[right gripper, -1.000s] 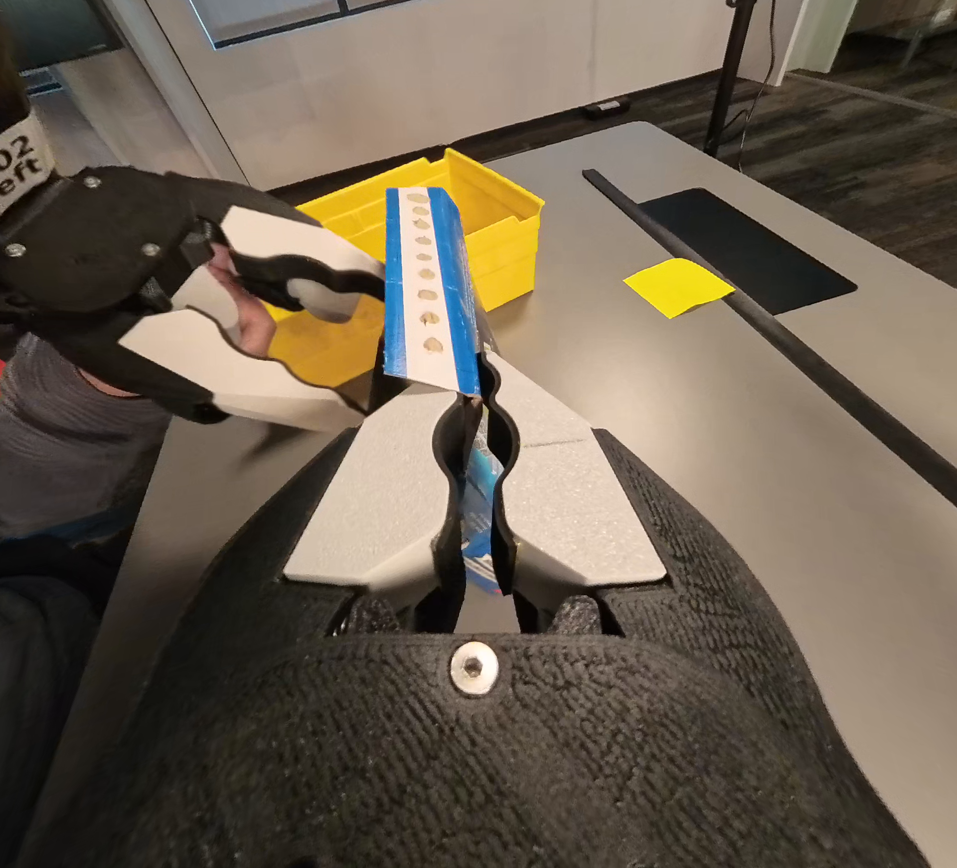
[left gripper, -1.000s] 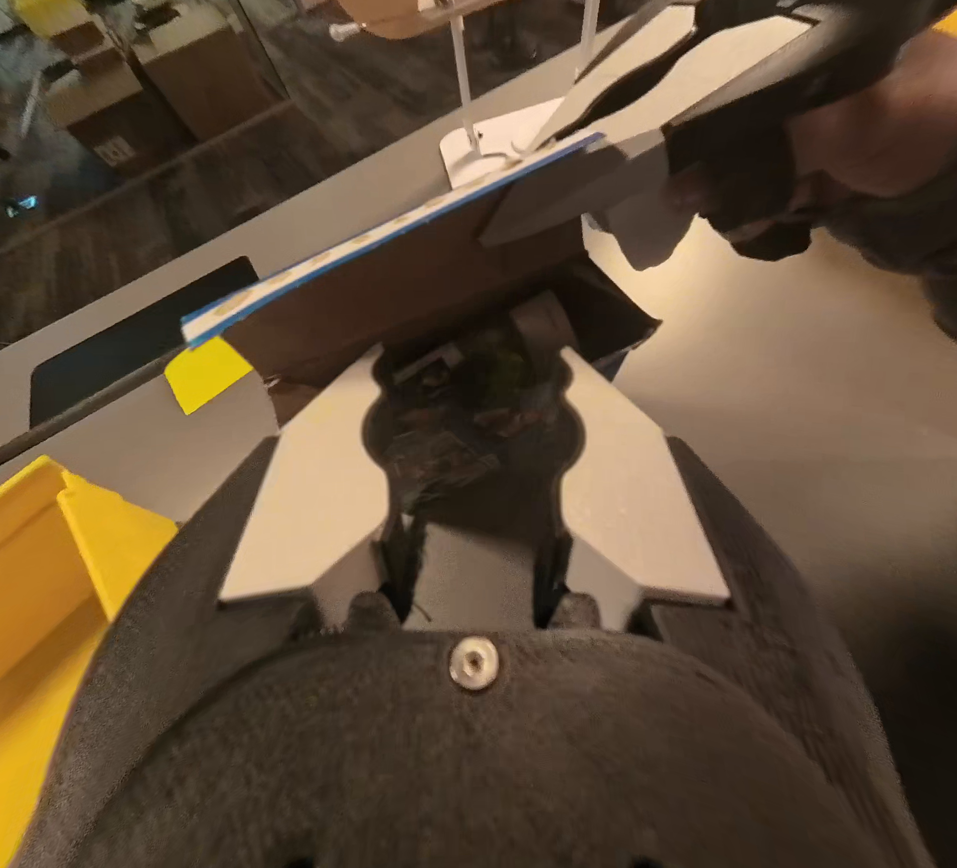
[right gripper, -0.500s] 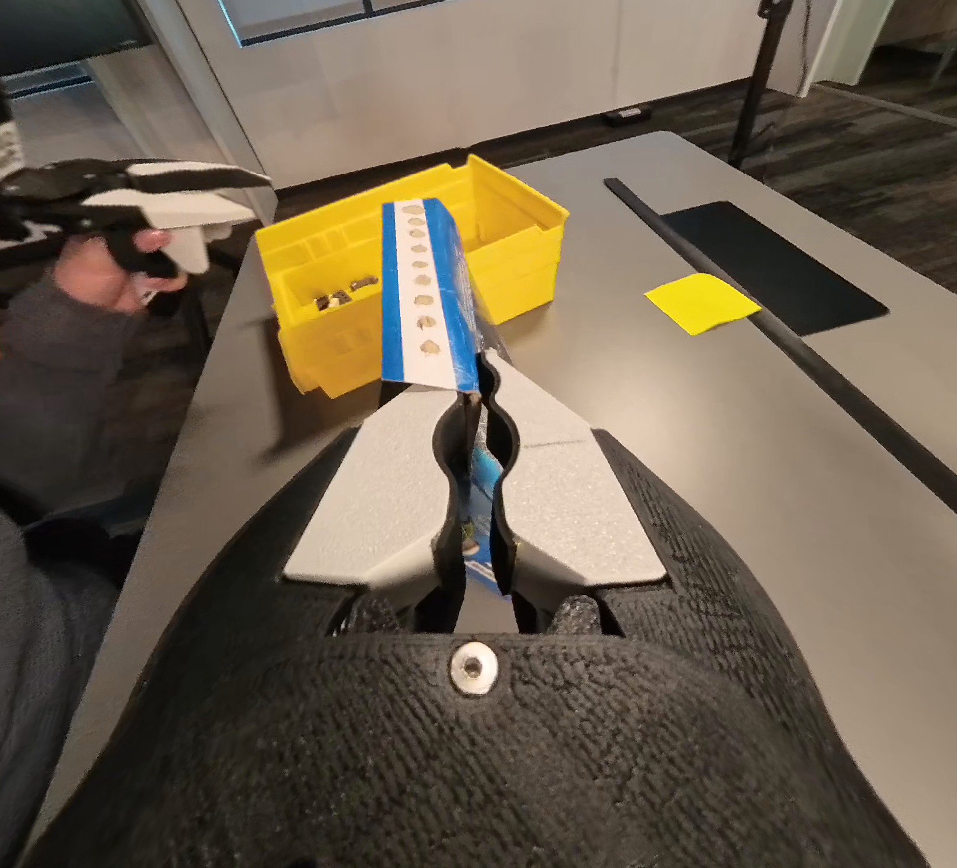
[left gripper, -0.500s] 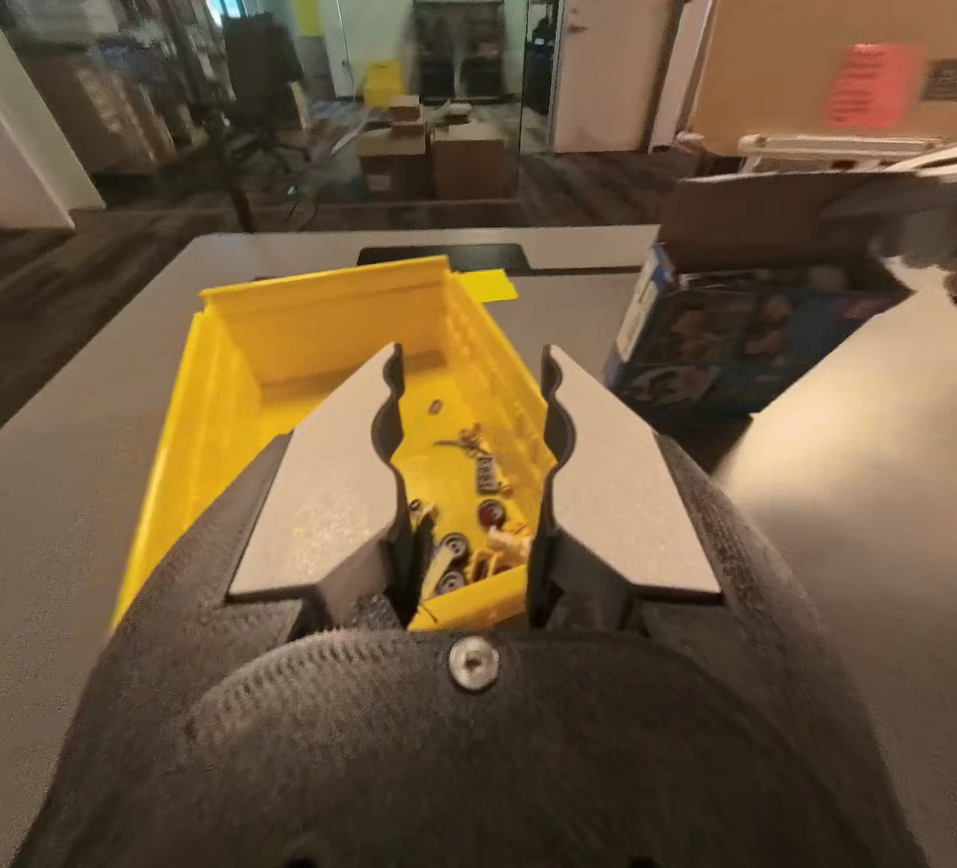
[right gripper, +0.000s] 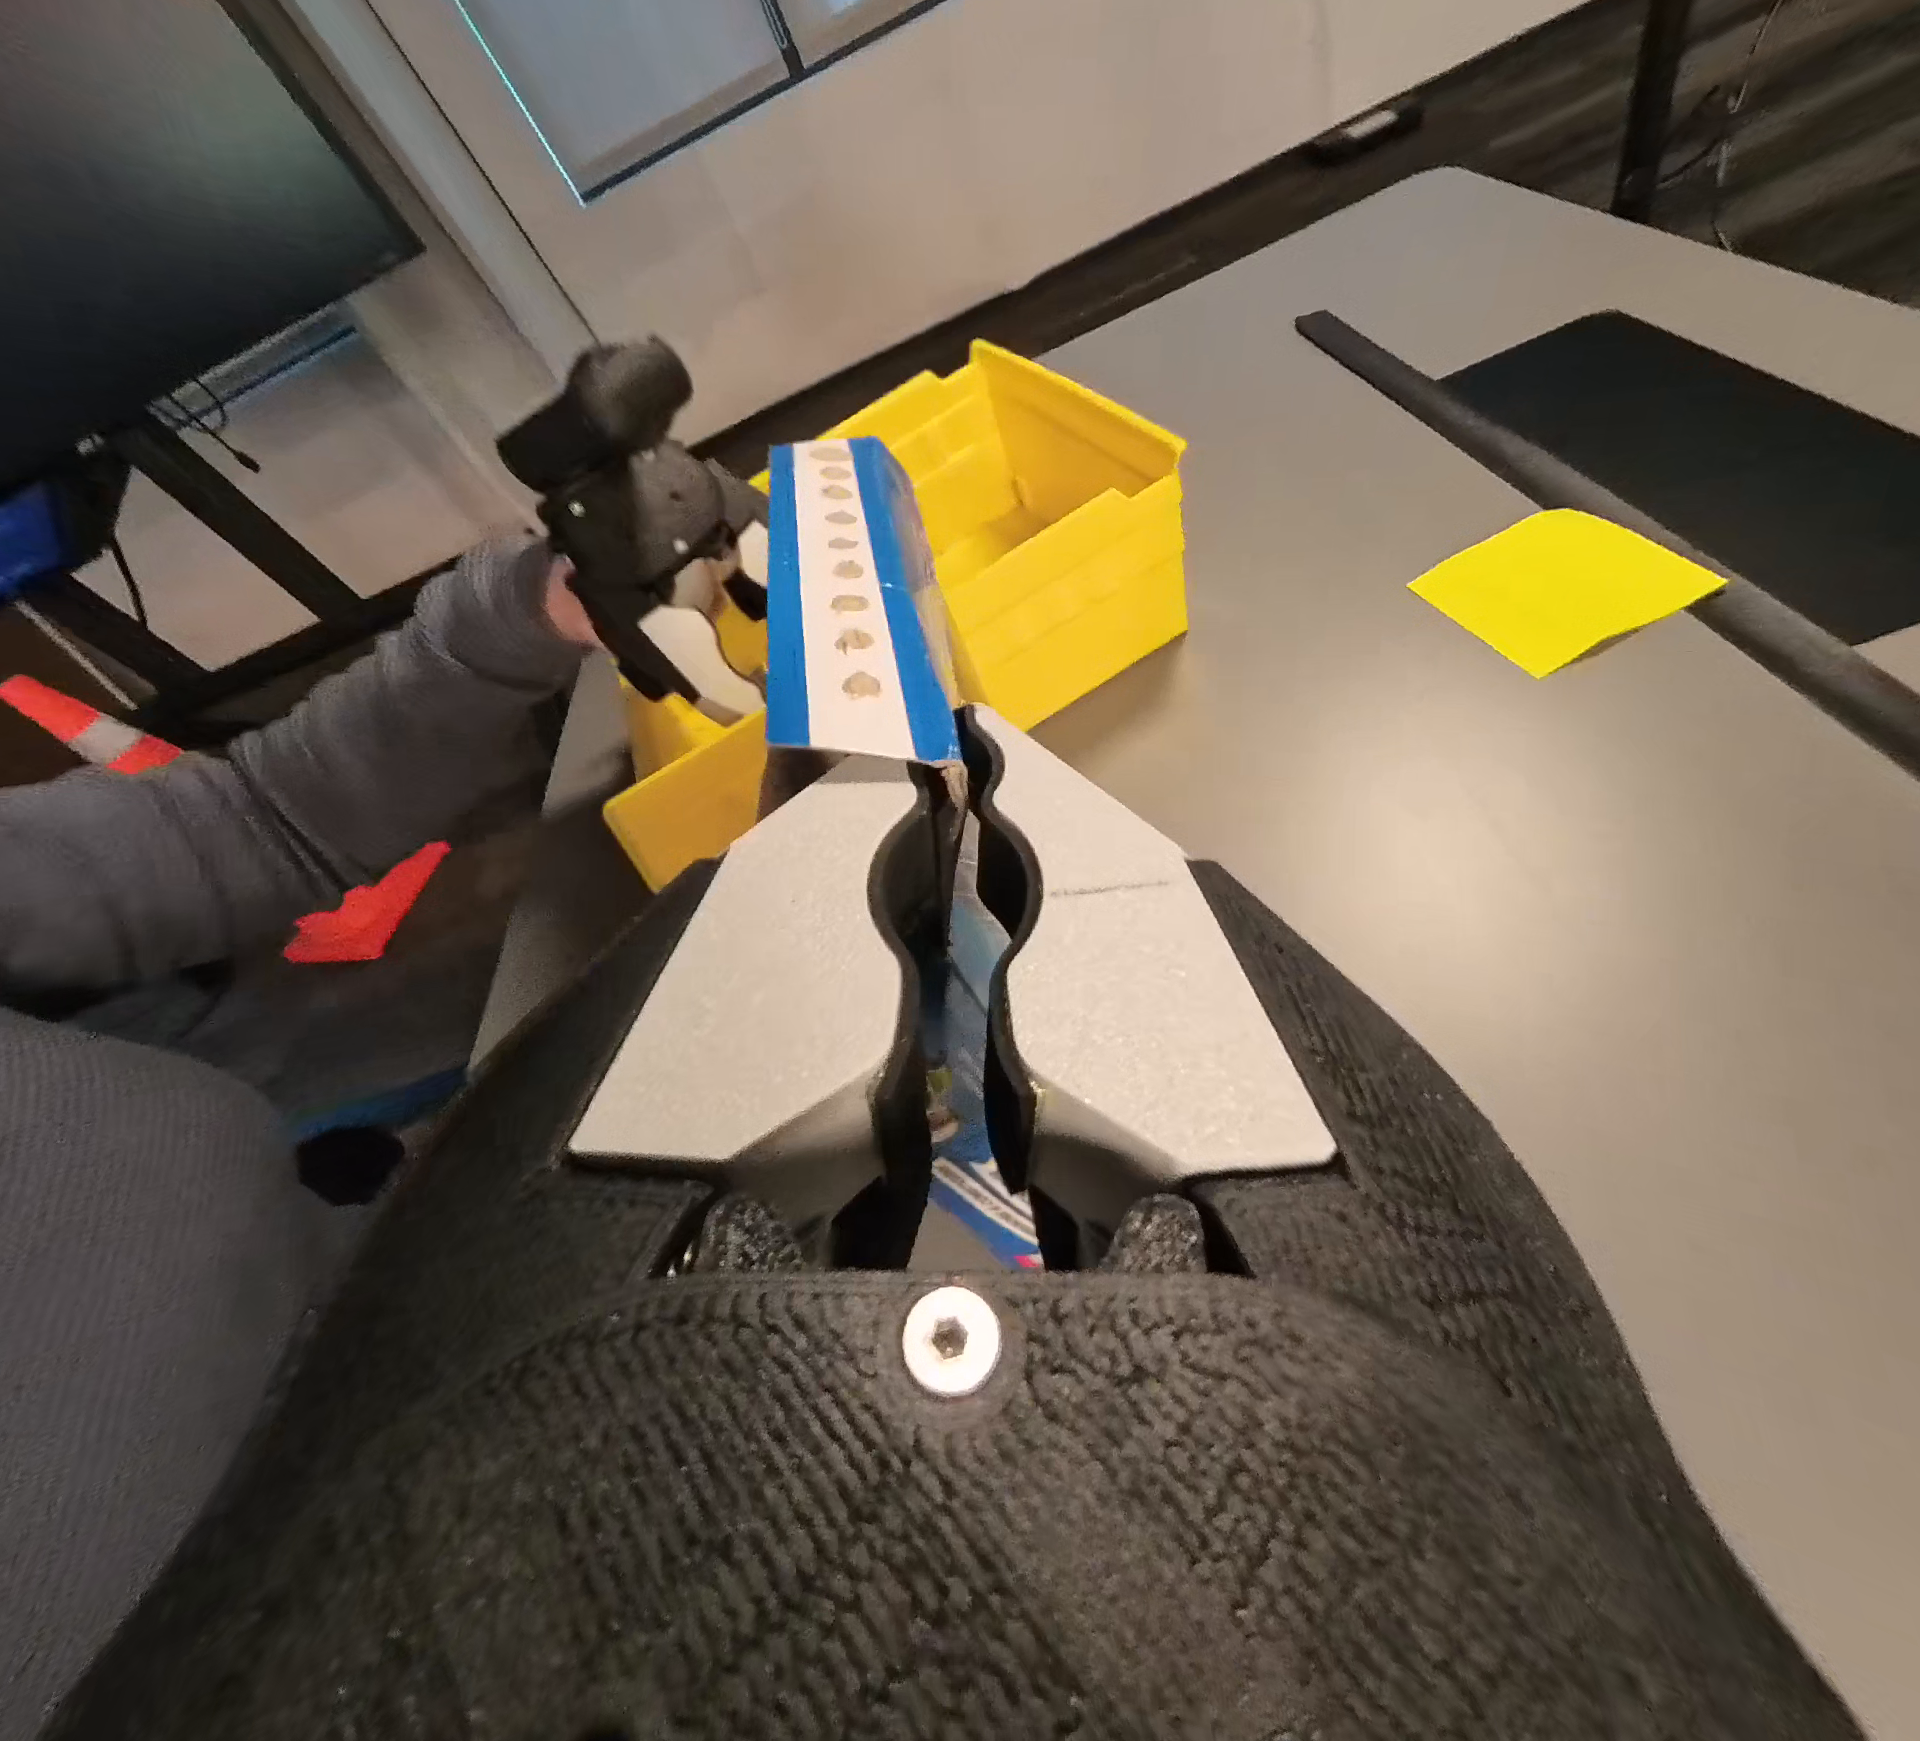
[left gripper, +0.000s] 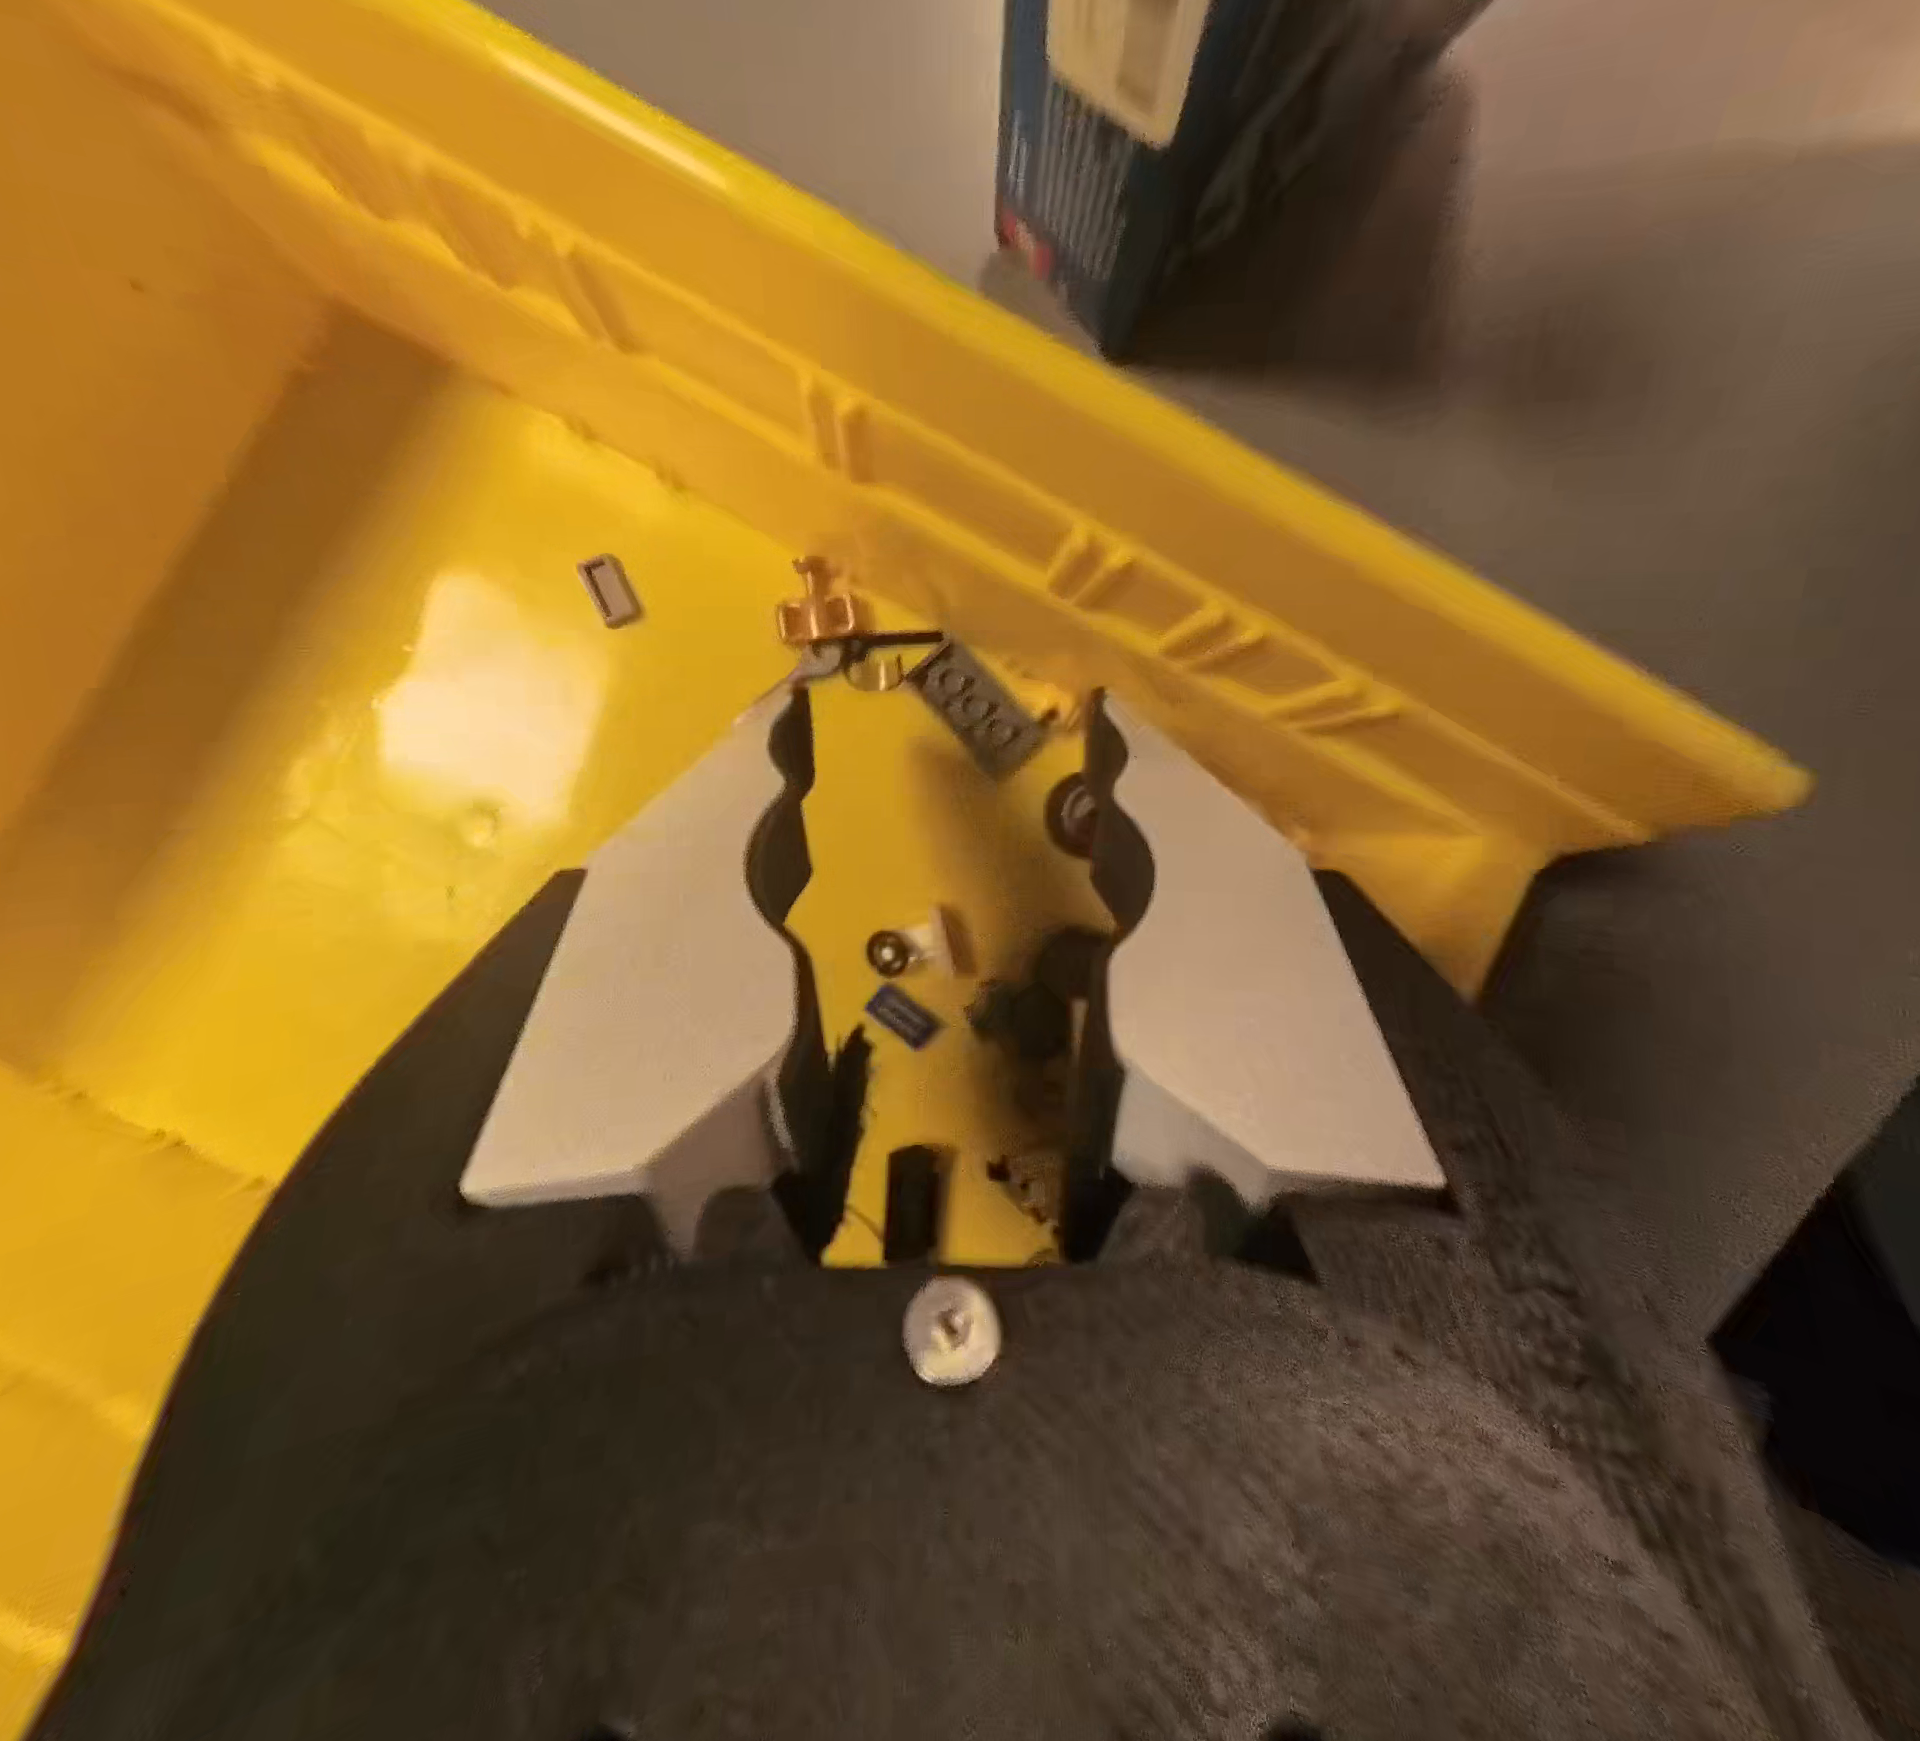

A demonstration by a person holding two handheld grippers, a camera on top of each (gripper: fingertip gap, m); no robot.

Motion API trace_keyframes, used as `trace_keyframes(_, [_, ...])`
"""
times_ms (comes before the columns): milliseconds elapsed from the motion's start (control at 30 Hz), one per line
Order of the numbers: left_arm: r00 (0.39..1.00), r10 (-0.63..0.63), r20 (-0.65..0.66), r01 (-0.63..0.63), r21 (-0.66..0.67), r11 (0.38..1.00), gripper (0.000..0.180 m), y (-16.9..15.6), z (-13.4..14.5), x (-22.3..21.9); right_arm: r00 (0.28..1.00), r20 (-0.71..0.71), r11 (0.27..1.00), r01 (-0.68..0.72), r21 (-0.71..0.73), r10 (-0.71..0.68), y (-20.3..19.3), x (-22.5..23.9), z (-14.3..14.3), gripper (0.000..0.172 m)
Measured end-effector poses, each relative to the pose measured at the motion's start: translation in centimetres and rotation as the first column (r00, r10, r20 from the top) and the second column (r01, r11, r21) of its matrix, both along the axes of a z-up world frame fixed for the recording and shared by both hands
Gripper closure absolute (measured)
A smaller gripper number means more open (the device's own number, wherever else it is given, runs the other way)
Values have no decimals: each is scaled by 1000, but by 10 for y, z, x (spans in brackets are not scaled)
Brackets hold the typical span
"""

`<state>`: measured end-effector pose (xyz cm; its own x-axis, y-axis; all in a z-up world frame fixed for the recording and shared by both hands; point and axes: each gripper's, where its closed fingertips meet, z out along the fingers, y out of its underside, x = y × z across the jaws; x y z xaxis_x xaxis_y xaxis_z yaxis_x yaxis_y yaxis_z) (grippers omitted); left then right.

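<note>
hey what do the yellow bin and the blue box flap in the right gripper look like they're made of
Yellow bin: looks like molded plastic, glossy; its floor reflects light and its wall has molded ribs.
Blue box flap: looks like printed cardboard, blue and white outside; a raw brown edge shows where the right gripper is shut on it.

The blue box [left gripper: 1122, 81] is blurred and cut off by the top edge.
</note>
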<state>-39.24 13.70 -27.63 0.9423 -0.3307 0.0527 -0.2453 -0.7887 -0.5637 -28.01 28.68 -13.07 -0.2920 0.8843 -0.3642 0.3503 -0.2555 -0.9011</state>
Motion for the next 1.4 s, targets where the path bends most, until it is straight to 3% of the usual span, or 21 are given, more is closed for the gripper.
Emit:
trace_keyframes(133, [1000, 6, -30, -7, -59, 998, 137, -3, -16, 1, 1000, -1, 1000, -21, 3, 21, 2, 2, -1, 172])
trace_keyframes(233, [964, 258, -72, -259, -11, 966, 139, 10, -16, -17, 1000, 1, 1000, -17, 7, 17, 2, 0, -1, 172])
trace_keyframes(333, [943, 332, -22, -332, -55, 942, 138, 8, -21, -6, 1000, 5, 1000, -18, 26, 18, -1, -2, 0, 172])
trace_keyframes(500, [935, 326, -138, -342, -112, 933, 136, -2, -38, -3, 1000, 7, 999, -16, 45, 16, -3, -3, 0, 172])
trace_keyframes(633, [941, 307, -139, -321, -92, 942, 165, 1, -38, 1, 1000, 7, 999, -23, 41, 23, -5, -5, 0, 172])
trace_keyframes(800, [911, 353, -211, -366, -25, 930, 166, -4, -34, -14, 999, 11, 998, -45, 44, 44, -10, -7, -1, 172])
trace_keyframes(900, [833, 483, -270, -466, 127, 875, 167, -12, -6, -35, 999, 12, 998, -49, 46, 49, -11, -8, -1, 172])
trace_keyframes(967, [706, 590, -392, -510, 297, 807, 166, -25, 37, -54, 999, 12, 998, -49, 50, 48, -11, -8, -1, 172])
trace_keyframes(1000, [683, 624, -380, -498, 383, 778, 166, -26, 60, -50, 999, 12, 997, -49, 51, 48, -11, -8, -1, 172])
trace_keyframes(1067, [768, 589, -252, -406, 520, 752, 166, -11, 99, -17, 999, 11, 997, -49, 52, 48, -11, -8, -1, 172])
trace_keyframes(1167, [932, 338, -133, -172, 657, 734, 166, 23, 142, 56, 999, 11, 998, -50, 44, 50, -11, -9, -1, 172])
trace_keyframes(1300, [969, 131, -210, 33, 635, 772, 165, 61, 149, 106, 998, 9, 997, -60, 42, 59, -12, -9, -1, 172])
trace_keyframes(1400, [958, 66, -280, 113, 579, 808, 165, 89, 139, 116, 998, 11, 997, -64, 47, 63, -13, -8, -1, 172])
